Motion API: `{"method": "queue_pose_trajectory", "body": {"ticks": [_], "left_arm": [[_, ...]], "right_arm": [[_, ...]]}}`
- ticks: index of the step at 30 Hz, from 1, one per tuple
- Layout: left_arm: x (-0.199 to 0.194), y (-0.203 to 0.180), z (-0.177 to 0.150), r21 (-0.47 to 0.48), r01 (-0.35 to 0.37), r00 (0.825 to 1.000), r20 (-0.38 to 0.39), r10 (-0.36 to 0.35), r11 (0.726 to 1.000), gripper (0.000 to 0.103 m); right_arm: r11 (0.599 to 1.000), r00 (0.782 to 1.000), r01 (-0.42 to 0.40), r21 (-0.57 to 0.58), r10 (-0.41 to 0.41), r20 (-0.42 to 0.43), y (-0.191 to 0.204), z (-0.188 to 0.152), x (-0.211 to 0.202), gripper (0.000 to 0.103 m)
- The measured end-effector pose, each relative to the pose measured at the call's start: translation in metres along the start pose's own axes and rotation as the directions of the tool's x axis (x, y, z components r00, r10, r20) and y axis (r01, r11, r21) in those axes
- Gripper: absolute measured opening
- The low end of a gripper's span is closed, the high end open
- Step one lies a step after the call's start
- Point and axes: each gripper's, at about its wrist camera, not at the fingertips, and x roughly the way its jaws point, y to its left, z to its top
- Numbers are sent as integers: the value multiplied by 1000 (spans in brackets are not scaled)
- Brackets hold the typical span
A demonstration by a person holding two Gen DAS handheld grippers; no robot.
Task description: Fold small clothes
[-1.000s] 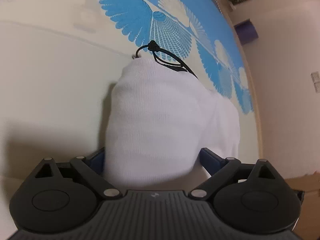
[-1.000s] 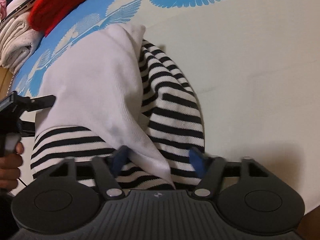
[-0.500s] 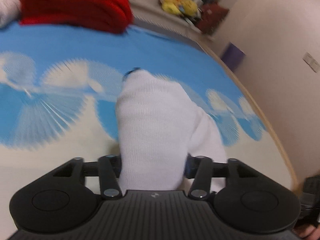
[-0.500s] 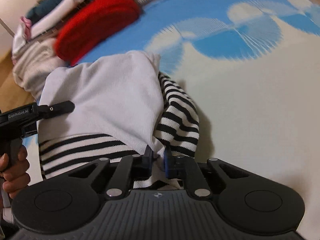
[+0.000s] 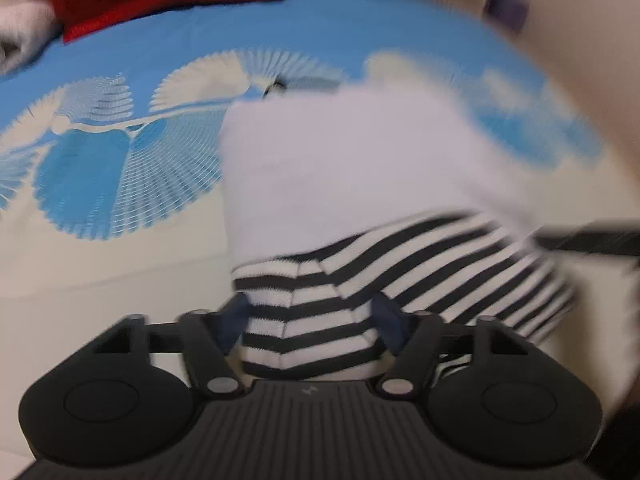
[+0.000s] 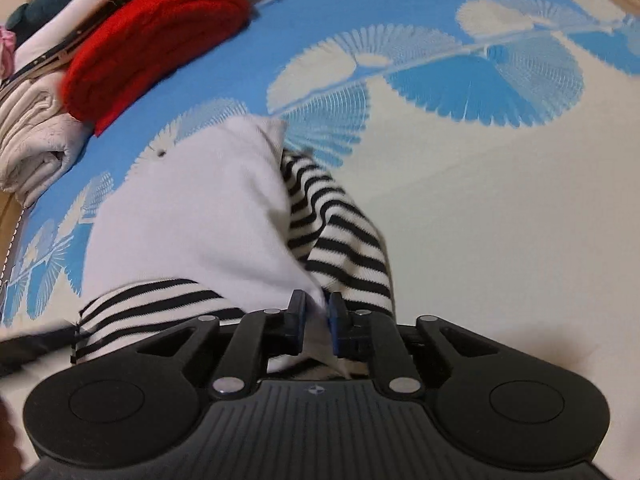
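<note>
Now right gripper pinching, jaws easing apart, white knit garment with black-striped hem mid blue-and-cream patterned bed sheet; left gripper opening astride striped hem.

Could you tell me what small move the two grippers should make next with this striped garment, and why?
Probably carry the garment forward and lay it flat. The right gripper pinches its white edge, jaws opening slightly. The striped end sits between the left gripper's opening fingers, and the cloth hangs bunched above the bedsheet.
</note>
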Motion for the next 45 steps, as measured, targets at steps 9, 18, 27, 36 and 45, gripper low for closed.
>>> {"method": "queue_pose_trajectory", "body": {"ticks": [9,18,27,36,45], "left_arm": [[-6,-3,-17,46,8,998,-60,-5,999,85],[-87,-45,-18,119,-149,982,135,133,982,87],[-207,-85,-89,-19,-211,888,413,200,977,92],[-220,-108,-174,-133,-197,887,397,235,971,103],[-204,-94,-173,-225,-203,915,304,266,953,103]], "right_arm": [[986,990,-59,-158,38,-133,3,-26,-4,3],[986,997,41,-164,-52,-64,0,-32,-39,4],[959,954,132,-251,-54,293,26,-76,-156,80],[964,913,138,-227,-36,406,38,-166,-216,89],[921,923,202,-334,-65,379,59,-184,-200,90]]}}
